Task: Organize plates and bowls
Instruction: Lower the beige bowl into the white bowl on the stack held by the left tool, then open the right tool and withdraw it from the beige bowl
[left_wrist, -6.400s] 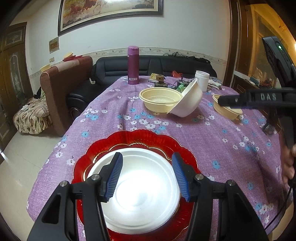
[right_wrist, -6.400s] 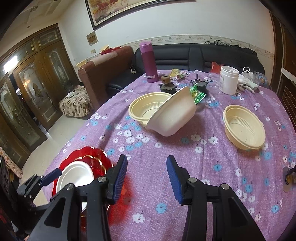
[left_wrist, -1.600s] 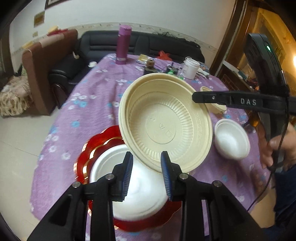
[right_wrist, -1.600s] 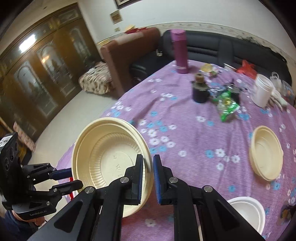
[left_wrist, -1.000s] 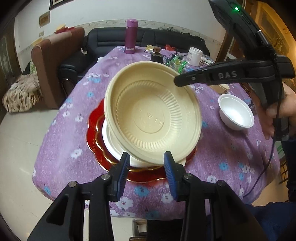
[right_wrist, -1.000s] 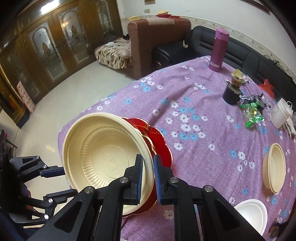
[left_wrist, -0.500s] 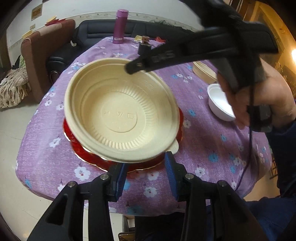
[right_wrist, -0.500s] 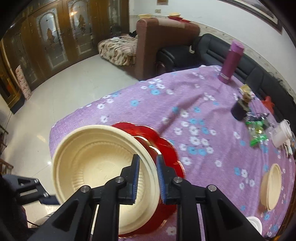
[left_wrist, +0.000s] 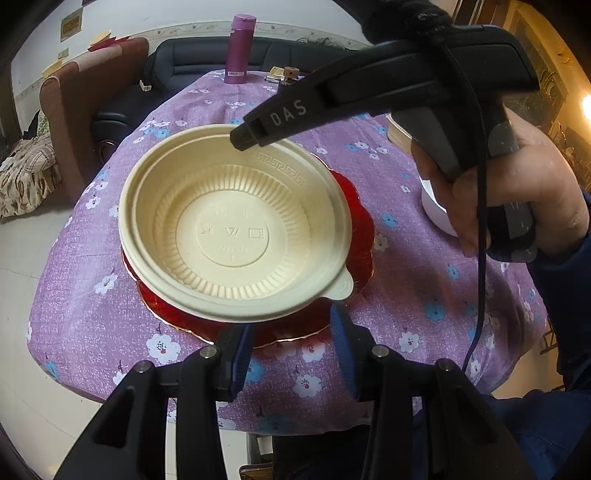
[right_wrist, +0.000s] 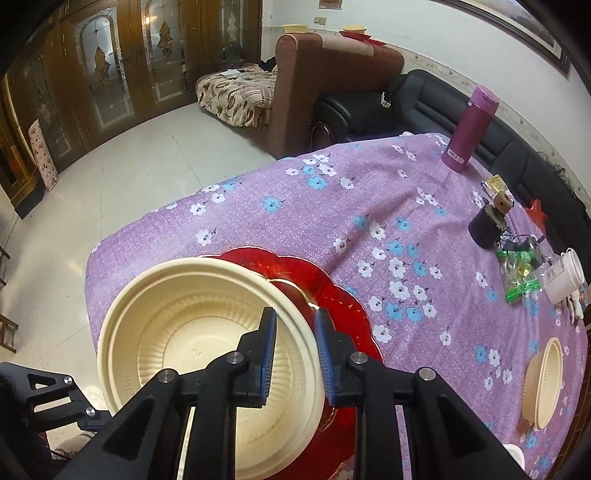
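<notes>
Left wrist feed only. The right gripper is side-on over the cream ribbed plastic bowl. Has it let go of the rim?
Observer: Looks like it. The cream ribbed plastic bowl's rim sits between the right gripper's fingers, whose jaws have just been opening; the pads no longer look clamped.
Operator: What is the gripper body hiding from me, far side of the table?
Observer: A dark round jar beside some green packets.
Operator: Any more bowls to collect?
Observer: A second cream bowl sits alone near the table's right edge.
</notes>
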